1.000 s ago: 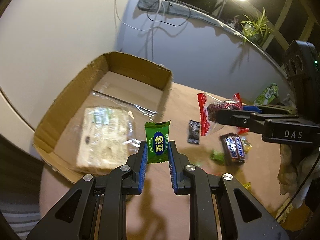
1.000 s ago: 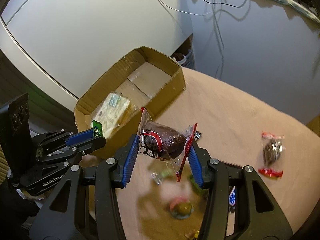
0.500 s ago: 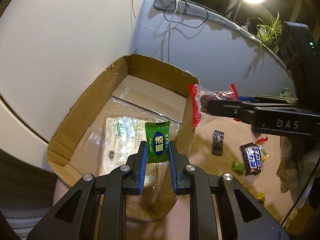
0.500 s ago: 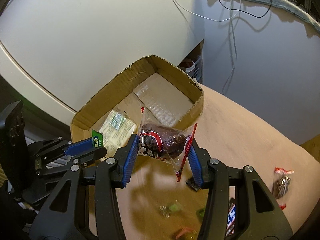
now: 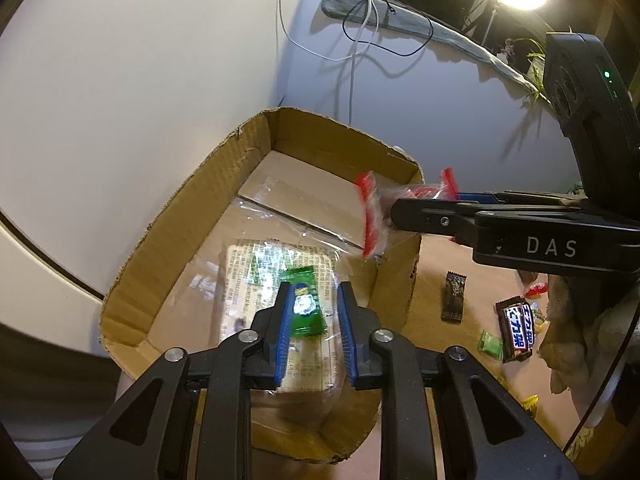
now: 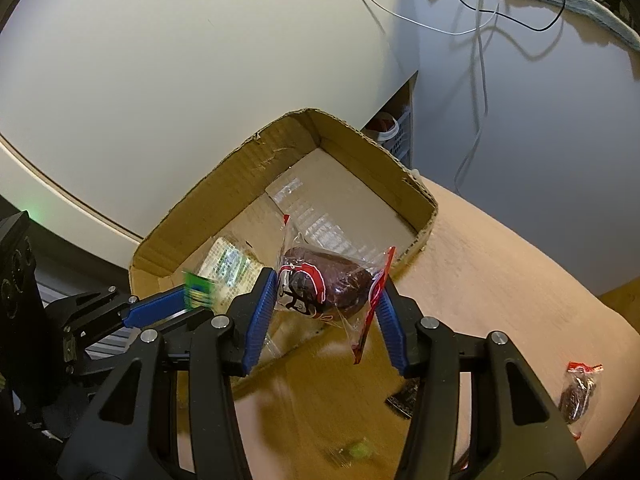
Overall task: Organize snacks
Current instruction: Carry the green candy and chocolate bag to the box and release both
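Note:
An open cardboard box (image 5: pixel 180 200) (image 6: pixel 224 176) sits on the tan table, with a clear-wrapped cracker pack (image 5: pixel 260 264) (image 6: pixel 228 264) lying inside. Over that pack hovers my left gripper (image 5: pixel 314 288) (image 6: pixel 188 304). Its jaws are opening, and the green candy (image 5: pixel 304 304) (image 6: pixel 198 290) between them is tilted and loose, with neither pad pressing on it. My right gripper (image 6: pixel 328 280) (image 5: pixel 400 210) is shut on a clear, red-edged packet (image 6: pixel 324 284) (image 5: pixel 372 208) with a dark snack inside. It holds the packet above the box's near right wall.
Loose snacks lie on the table right of the box: a dark sachet (image 5: pixel 454 296), a brown chocolate bar (image 5: pixel 518 330), a small green candy (image 5: pixel 491 343) and another red-edged packet (image 6: pixel 578 392). Cables hang down the wall behind. A white curved surface borders the box's left side.
Both grippers have moved over the box from the table. The left jaws have parted, and the green candy, upright before, now tilts and sits lower between them.

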